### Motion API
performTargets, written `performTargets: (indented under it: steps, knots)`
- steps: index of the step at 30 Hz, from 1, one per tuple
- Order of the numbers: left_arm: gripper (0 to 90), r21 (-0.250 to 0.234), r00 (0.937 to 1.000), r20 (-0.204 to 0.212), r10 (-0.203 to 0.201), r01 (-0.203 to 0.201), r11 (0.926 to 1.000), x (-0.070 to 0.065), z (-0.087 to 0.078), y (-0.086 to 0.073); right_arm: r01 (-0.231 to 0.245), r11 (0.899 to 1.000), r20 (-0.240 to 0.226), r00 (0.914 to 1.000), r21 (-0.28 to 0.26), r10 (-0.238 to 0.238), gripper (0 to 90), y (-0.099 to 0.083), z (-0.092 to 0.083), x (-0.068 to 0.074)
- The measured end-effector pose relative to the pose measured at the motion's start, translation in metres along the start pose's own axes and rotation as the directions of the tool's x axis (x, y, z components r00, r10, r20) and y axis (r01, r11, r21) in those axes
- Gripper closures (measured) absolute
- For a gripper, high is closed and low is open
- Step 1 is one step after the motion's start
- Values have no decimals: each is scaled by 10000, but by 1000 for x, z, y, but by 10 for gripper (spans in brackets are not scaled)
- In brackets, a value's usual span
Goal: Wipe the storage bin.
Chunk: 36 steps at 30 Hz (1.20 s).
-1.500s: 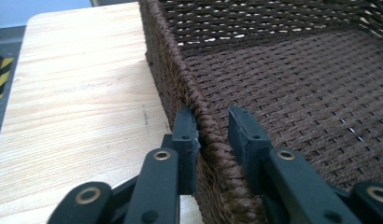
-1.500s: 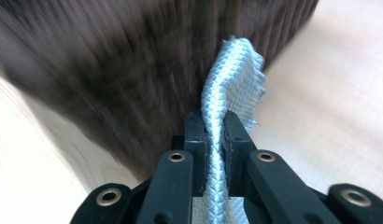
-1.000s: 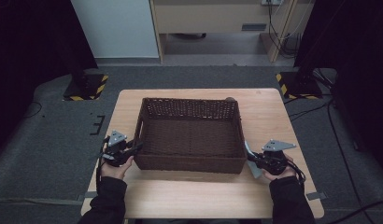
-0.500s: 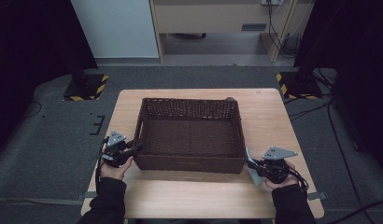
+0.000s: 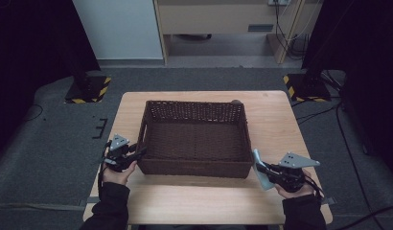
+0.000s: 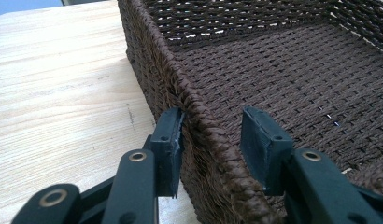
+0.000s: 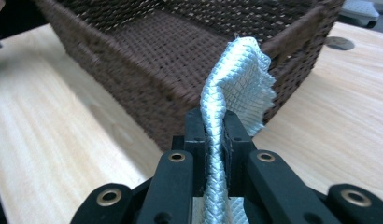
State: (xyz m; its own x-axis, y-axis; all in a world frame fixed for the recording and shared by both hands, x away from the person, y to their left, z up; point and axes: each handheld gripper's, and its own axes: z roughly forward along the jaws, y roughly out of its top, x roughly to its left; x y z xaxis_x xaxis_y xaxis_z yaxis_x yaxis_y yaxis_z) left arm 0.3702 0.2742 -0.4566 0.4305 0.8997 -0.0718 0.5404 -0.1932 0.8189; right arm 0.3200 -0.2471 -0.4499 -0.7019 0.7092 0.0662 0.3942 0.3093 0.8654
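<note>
A dark brown woven basket stands empty in the middle of the wooden table. My left gripper sits at its near left corner. In the left gripper view the jaws straddle the basket's left wall; they have just been opening. The outer pad lies against the weave, and the inner pad stands clear of it. My right gripper hovers off the basket's near right corner, shut on a pale blue-white cloth. The cloth sticks up from the closed jaws in front of the basket.
A small dark round object lies just behind the basket's far right corner. Bare wood runs along the table's near edge and both sides. On the grey floor beyond stand two bases with yellow-black stripes.
My right gripper, still holding the cloth, has drawn back from the basket's near right corner toward the table's near right edge. The left hand has stayed at the basket's left wall.
</note>
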Motion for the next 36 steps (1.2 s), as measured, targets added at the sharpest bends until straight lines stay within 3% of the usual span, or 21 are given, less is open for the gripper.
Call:
performTargets:
  steps: [6, 10, 12, 14, 15, 18, 20, 22, 27, 29, 31, 32, 36]
  knots:
    - [563, 17, 10000, 2, -27, 27, 10000, 1, 0, 0, -60, 9927, 112, 9999, 1203, 47, 839, -16, 18, 3]
    - [560, -13, 10000, -15, -19, 19, 10000, 0, 0, 0, -232, 9732, 85, 9997, 2288, 218, 839, -28, 36, 3]
    - [559, -12, 10000, -25, -24, 24, 10000, 0, 0, 0, -315, 9663, 178, 9995, 2554, 278, 839, -30, 40, 4]
    - [560, -14, 10000, -27, -31, 31, 10000, 0, 0, 0, -357, 9687, 216, 9993, 2455, 314, 839, -28, 37, 3]
    - [560, -13, 10000, -23, -32, 32, 10000, 0, 0, 0, -402, 9761, 281, 9990, 2134, 350, 839, -24, 32, 3]
    - [559, -12, 10000, -13, -36, 36, 10000, 0, 0, 0, -430, 9974, 212, 9989, 570, 418, 839, -9, 10, 4]
    - [559, -13, 10000, -18, -35, 35, 10000, 0, 0, 0, -304, 9995, 122, 9995, -12, 304, 839, -2, 2, 6]
    - [556, 19, 10000, -3, -42, 42, 10000, 1, 0, 0, -136, 9998, 102, 9999, -175, 138, 839, 1, 0, 9]
    - [554, 25, 10000, 0, -44, 44, 10000, 1, 0, 0, -291, 9988, 95, 9995, 397, 287, 839, -8, 10, 6]
    - [550, 25, 10000, -3, -47, 47, 10000, 1, 0, 0, -314, 9920, 226, 9993, 1222, 289, 839, -16, 20, 5]
    - [549, 25, 10000, -7, -44, 44, 10000, 1, 0, 0, -305, 9887, 228, 9994, 1465, 275, 839, -18, 23, 5]
    - [548, 26, 10000, 7, -60, 60, 10000, 1, 0, 0, -263, 9802, 214, 9995, 1962, 225, 839, -22, 31, 6]
    - [545, 26, 10000, 2, -62, 62, 10000, 1, 0, 0, -420, 9761, 274, 9989, 2131, 369, 839, -25, 34, 3]
